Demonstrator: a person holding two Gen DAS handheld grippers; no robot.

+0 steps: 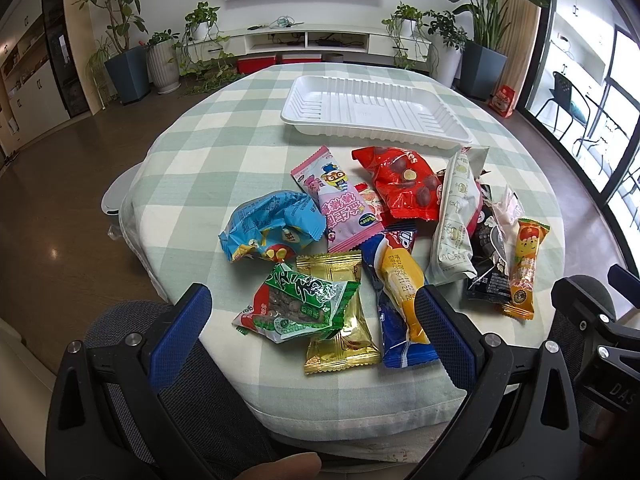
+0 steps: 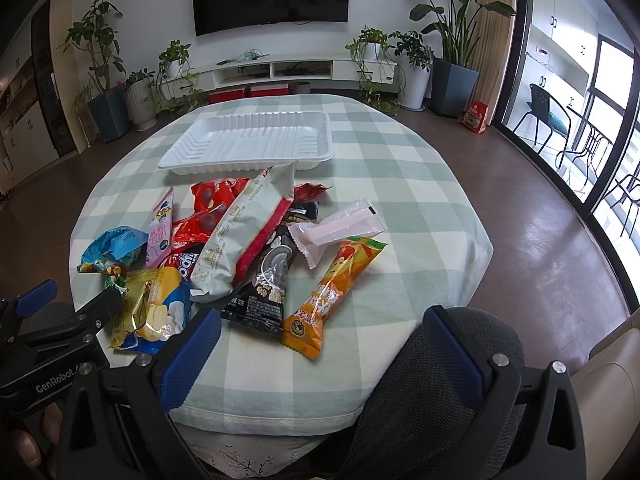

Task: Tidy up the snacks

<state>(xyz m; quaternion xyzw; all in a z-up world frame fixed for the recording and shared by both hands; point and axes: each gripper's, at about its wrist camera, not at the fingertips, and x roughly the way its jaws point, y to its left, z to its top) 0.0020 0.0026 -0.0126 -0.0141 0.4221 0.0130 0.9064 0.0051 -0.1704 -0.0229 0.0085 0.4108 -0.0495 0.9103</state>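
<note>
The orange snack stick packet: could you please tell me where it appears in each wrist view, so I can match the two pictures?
Left wrist view: the orange snack stick packet lies at the right edge of the snack pile, beside the black packet.
Right wrist view: it lies at lower centre, again right of the black packet.
Shared landmark: the empty white tray beyond the pile in both.

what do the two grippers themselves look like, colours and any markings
Both are black plastic frames with silver screws and blue textured pads on the fingers. The left gripper shows white "GenRobot" lettering in the right wrist view; the right gripper shows faint "DAS" lettering in the left wrist view.
</note>
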